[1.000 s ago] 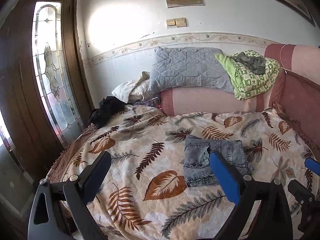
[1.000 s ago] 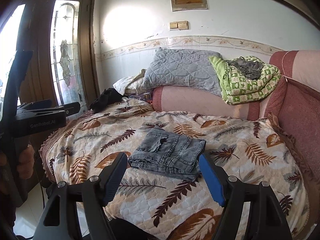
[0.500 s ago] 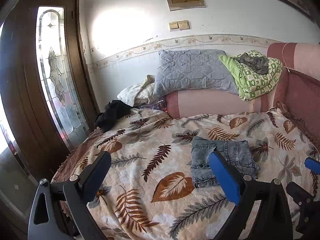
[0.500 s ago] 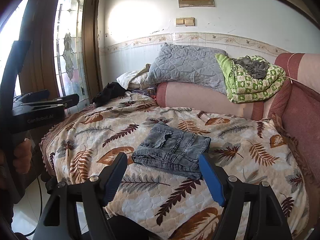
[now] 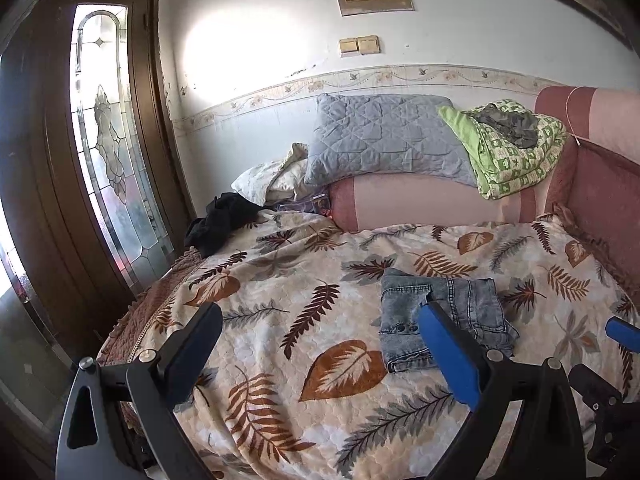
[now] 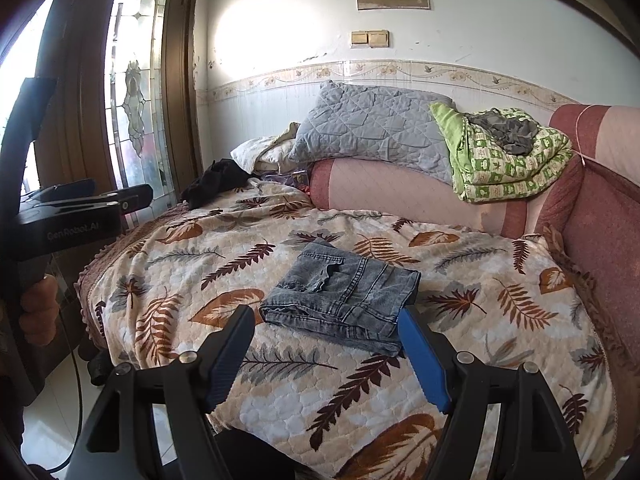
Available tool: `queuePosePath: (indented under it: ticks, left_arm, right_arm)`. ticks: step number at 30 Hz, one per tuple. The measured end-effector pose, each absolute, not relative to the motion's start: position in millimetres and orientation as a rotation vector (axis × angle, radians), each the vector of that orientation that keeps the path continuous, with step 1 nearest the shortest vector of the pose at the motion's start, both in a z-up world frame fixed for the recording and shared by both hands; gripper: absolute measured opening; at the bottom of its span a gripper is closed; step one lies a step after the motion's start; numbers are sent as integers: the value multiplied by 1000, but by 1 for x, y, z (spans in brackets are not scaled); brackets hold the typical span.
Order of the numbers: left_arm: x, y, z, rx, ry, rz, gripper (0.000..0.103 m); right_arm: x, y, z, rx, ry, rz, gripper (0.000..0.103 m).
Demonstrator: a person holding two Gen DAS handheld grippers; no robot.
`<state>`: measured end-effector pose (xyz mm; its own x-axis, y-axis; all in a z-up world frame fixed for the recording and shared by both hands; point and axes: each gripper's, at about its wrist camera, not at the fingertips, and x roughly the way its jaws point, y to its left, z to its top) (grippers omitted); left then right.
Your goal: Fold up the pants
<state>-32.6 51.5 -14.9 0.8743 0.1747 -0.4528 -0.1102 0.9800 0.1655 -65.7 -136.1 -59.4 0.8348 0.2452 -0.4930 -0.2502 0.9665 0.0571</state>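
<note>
Grey denim pants [image 5: 440, 316] [image 6: 344, 292] lie folded into a compact rectangle on the leaf-patterned bedspread [image 5: 304, 320] [image 6: 192, 264]. My left gripper [image 5: 320, 312] hovers open over the bedspread, left of and nearer than the pants, with nothing between its fingers. My right gripper [image 6: 326, 316] also stands open, held back from the near edge of the pants without touching them. In the left wrist view a blue fingertip of the right gripper [image 5: 622, 332] shows at the right edge. In the right wrist view the left gripper's body [image 6: 80, 216] and the hand holding it appear at the far left.
A grey quilted pillow [image 5: 384, 136] and a folded green blanket [image 5: 516, 152] rest on the pink bolster [image 5: 420, 204] at the head. Dark clothing [image 5: 220, 224] lies at the bed's far left corner. A wooden door with glass panels [image 5: 108, 152] stands left; a pink headboard [image 6: 600, 216] closes the right.
Both views have shifted slightly, with the pants sitting a little further right in the left wrist view. The pants lie still and both grippers stay open.
</note>
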Motion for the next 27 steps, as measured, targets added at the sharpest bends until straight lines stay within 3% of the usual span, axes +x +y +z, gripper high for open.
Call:
queuePosePath:
  ticks: [27]
  left_arm:
    - [-34, 60, -16, 115, 496, 137, 99]
  right_arm:
    - [-64, -134, -59, -24, 527, 265, 77]
